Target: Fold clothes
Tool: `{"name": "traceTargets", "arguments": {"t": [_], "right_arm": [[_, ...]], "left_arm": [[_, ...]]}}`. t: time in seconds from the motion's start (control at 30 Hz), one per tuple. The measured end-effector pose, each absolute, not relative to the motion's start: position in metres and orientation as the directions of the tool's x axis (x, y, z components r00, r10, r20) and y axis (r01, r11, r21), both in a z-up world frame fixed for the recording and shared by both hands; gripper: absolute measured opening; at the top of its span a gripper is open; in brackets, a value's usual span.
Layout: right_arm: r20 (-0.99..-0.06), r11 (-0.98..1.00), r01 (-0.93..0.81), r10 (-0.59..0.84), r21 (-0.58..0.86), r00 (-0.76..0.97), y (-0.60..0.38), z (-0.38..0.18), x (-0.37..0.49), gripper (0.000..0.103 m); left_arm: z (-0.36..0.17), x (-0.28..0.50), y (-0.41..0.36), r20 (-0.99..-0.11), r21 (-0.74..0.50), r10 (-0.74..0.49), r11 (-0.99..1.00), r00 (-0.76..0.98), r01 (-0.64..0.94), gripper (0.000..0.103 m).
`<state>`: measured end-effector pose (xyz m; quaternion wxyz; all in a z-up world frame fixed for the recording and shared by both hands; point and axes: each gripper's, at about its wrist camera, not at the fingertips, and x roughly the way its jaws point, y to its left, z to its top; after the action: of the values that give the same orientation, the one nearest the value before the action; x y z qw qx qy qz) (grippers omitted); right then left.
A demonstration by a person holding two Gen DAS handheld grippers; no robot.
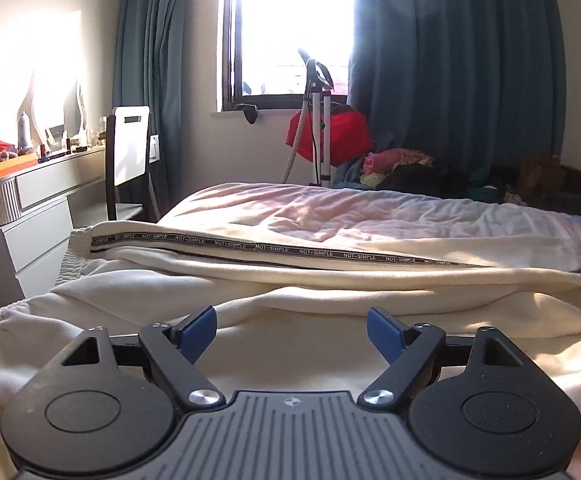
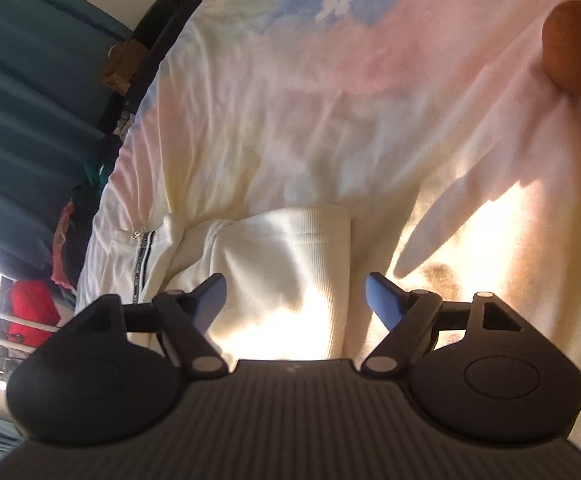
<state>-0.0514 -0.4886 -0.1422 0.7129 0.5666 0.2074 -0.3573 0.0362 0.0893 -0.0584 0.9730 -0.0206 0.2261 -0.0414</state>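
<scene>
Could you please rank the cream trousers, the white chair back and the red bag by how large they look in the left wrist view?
1. Cream trousers, though nearest the camera.
2. and 3. Red bag and chair back look alike; unranked.

My two grippers, pretty much twins

Left gripper (image 1: 291,331) and right gripper (image 2: 295,298) both have a grey ribbed body with a little cross mark, two round black plastic housings with triangle cutouts, black linkage arms on silver screws, and blue pads (image 1: 197,331) on the fingertips.
</scene>
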Motion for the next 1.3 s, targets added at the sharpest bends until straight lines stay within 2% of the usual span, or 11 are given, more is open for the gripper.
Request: {"name": "traceTargets", "arguments": {"t": [0.03, 0.13, 0.2, 0.27, 0.37, 0.47, 0.57, 0.8, 1.03, 1.2, 1.3], "right_arm": [[-0.706, 0.089, 0.742, -0.248, 0.665, 0.663, -0.491, -0.148, -0.05, 0.07], [-0.706, 0.089, 0.73, -0.201, 0.677, 0.679, -0.498, -0.161, -0.043, 0.069], [-0.684, 0.117, 0.707, -0.183, 0.697, 0.706, -0.502, -0.166, -0.04, 0.06], [-0.671, 0.165, 0.7, -0.203, 0.695, 0.713, -0.503, -0.163, -0.039, 0.016], [-0.623, 0.216, 0.665, -0.237, 0.715, 0.746, -0.503, -0.156, -0.039, 0.008], [-0.558, 0.292, 0.633, -0.304, 0.717, 0.772, -0.496, -0.136, -0.039, 0.007], [-0.526, 0.369, 0.629, -0.349, 0.684, 0.776, -0.488, -0.12, -0.035, 0.007], [-0.519, 0.379, 0.644, -0.386, 0.665, 0.763, -0.488, -0.112, -0.038, 0.007], [-0.547, 0.33, 0.671, -0.397, 0.664, 0.737, -0.49, -0.118, -0.038, 0.007], [-0.544, 0.358, 0.673, -0.402, 0.647, 0.737, -0.488, -0.117, -0.031, 0.007], [-0.507, 0.383, 0.641, -0.399, 0.665, 0.764, -0.483, -0.112, -0.028, 0.007]], "left_arm": [[-0.057, 0.035, 0.09, -0.436, -0.051, -0.081, 0.997, 0.896, 0.065, 0.087], [-0.055, 0.032, 0.091, -0.432, -0.032, -0.057, 0.998, 0.9, 0.048, 0.087], [-0.055, 0.034, 0.094, -0.442, -0.055, -0.059, 0.998, 0.895, 0.039, 0.088], [-0.055, 0.037, 0.098, -0.451, -0.085, -0.065, 0.996, 0.89, 0.03, 0.088], [-0.043, 0.041, 0.113, -0.442, -0.091, -0.046, 0.996, 0.896, 0.007, 0.088], [-0.023, 0.042, 0.149, -0.414, -0.155, 0.004, 0.985, 0.91, -0.075, 0.09], [-0.011, 0.034, 0.2, -0.414, -0.293, 0.067, 0.934, 0.908, -0.203, 0.091], [-0.033, 0.009, 0.326, -0.559, -0.534, 0.135, 0.696, 0.818, -0.48, 0.092], [-0.083, 0.003, 0.39, -0.633, -0.706, 0.007, 0.405, 0.774, -0.581, 0.09], [-0.1, 0.009, 0.39, -0.54, -0.813, -0.168, 0.359, 0.825, -0.459, 0.082], [-0.106, 0.017, 0.386, -0.519, -0.829, -0.221, 0.367, 0.826, -0.423, 0.067]]}}
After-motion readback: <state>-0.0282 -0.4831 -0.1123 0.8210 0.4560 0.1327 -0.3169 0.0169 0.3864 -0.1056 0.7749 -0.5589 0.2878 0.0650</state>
